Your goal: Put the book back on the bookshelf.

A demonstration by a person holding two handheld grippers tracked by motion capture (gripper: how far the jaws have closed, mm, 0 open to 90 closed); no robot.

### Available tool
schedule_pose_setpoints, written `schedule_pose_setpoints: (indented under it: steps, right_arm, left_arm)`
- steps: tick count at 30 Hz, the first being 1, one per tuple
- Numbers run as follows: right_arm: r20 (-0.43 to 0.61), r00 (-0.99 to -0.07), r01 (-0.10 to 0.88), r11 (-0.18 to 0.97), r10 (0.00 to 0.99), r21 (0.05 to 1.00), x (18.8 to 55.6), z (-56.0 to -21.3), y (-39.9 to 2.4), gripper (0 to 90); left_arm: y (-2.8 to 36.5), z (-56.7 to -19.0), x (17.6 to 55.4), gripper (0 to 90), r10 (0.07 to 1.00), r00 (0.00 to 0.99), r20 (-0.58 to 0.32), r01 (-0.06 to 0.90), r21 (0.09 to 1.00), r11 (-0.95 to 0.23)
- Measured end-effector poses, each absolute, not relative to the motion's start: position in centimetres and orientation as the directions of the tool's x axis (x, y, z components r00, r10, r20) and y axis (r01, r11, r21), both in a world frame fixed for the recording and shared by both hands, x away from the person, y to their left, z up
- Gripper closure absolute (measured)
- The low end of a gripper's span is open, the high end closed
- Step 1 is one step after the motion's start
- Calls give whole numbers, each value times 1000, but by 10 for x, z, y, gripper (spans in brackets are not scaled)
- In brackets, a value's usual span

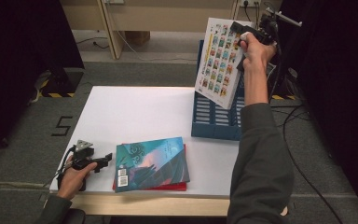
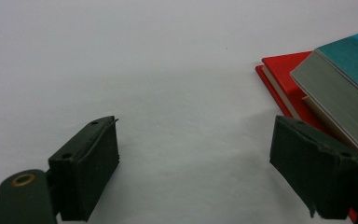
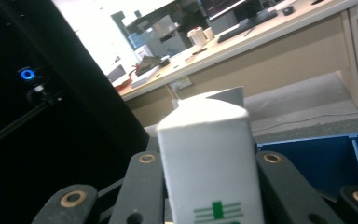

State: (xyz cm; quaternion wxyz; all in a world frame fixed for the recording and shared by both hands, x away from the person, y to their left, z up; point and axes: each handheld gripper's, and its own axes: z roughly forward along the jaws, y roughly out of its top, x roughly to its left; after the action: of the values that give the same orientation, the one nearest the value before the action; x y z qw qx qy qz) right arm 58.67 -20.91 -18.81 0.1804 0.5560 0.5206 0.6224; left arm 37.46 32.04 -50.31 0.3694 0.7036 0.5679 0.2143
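Book (image 1: 219, 58) pinched in right tongs (image 1: 247, 33) above blue crate (image 1: 214, 122), likely going in upright—lower slowly, spine level; left tongs (image 1: 103, 161) spread, idle on table (image 1: 135, 112).

Readable stuff is thin. Floor left of the counter (image 1: 135, 112): a black "5" (image 1: 61, 126) marked on the grey carpet. Top book of the stack (image 1: 151, 163): white barcode sticker (image 1: 122, 177), digits too small to read. White book (image 1: 220, 60) held up over the blue crate: grid of small cover pictures, no legible text. Its spine (image 3: 209, 163) carries a green cross-and-bars mark (image 3: 217, 210), no letters.
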Motion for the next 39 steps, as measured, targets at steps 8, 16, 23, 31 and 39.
schedule_pose_setpoints:
  steps: [8,16,23,31,39]
  right_arm:
    - [525,-302,341,-424,796,839,604,-202,-203,731]
    - [506,-340,324,-406,793,854,599,-210,-189,728]
    - [528,-338,340,-422,779,840,593,-240,-174,725]
    - [486,-329,384,-356,810,852,588,-265,-152,702]
    - [490,-347,378,-359,800,853,580,-262,-161,790]
  left_arm:
    - [321,-503,374,147,956,266,-127,636,768,-74]
    - [320,-504,375,147,957,263,-119,634,770,-79]
    - [319,-504,374,147,957,268,-114,630,772,-85]
    - [320,-504,374,147,955,277,-110,630,771,-94]
    - [319,-504,374,147,956,271,-113,630,771,-87]
